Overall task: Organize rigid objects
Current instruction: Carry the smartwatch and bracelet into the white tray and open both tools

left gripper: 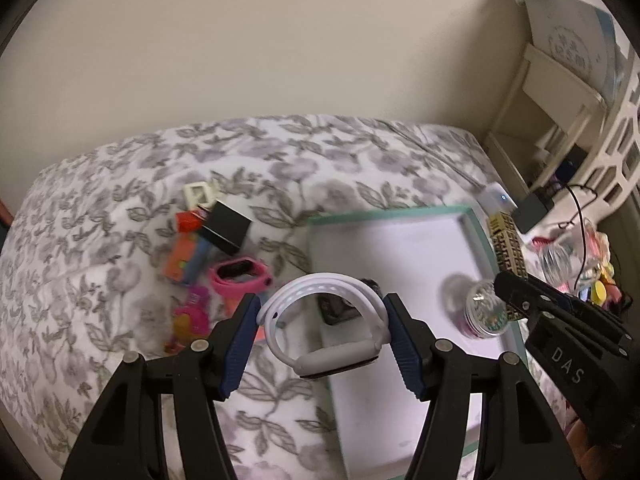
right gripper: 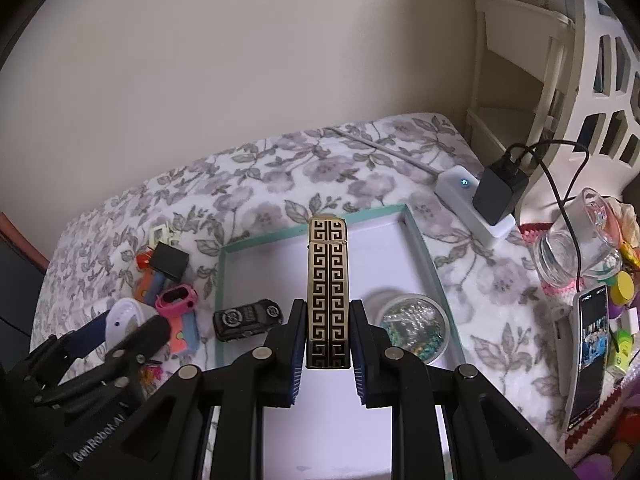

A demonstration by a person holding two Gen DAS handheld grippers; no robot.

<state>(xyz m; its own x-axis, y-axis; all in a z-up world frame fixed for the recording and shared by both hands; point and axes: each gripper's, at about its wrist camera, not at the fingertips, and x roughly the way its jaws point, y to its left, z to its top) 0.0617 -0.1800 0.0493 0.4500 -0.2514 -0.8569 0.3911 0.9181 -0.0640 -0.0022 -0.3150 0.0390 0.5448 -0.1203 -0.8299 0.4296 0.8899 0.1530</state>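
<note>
My left gripper (left gripper: 320, 322) is shut on a white smartwatch (left gripper: 324, 320), held over the left edge of a white tray with a green rim (left gripper: 384, 213). My right gripper (right gripper: 323, 334) is shut on a gold-and-black patterned lighter (right gripper: 327, 280), held upright above the tray (right gripper: 316, 227). The lighter also shows in the left wrist view (left gripper: 506, 248). In the tray lie a black toy car (right gripper: 246, 319) and a round clear case of beads (right gripper: 414, 326). A pink watch (left gripper: 240, 276), a black box (left gripper: 226, 226) and an orange-blue item (left gripper: 186, 260) lie on the floral bed left of the tray.
A white power strip (right gripper: 472, 208) with a black charger (right gripper: 500, 188) sits right of the tray. A glass jar (right gripper: 576, 248), a phone (right gripper: 590, 352) and small colourful toys crowd the right side. A white lattice basket (right gripper: 600, 80) stands behind.
</note>
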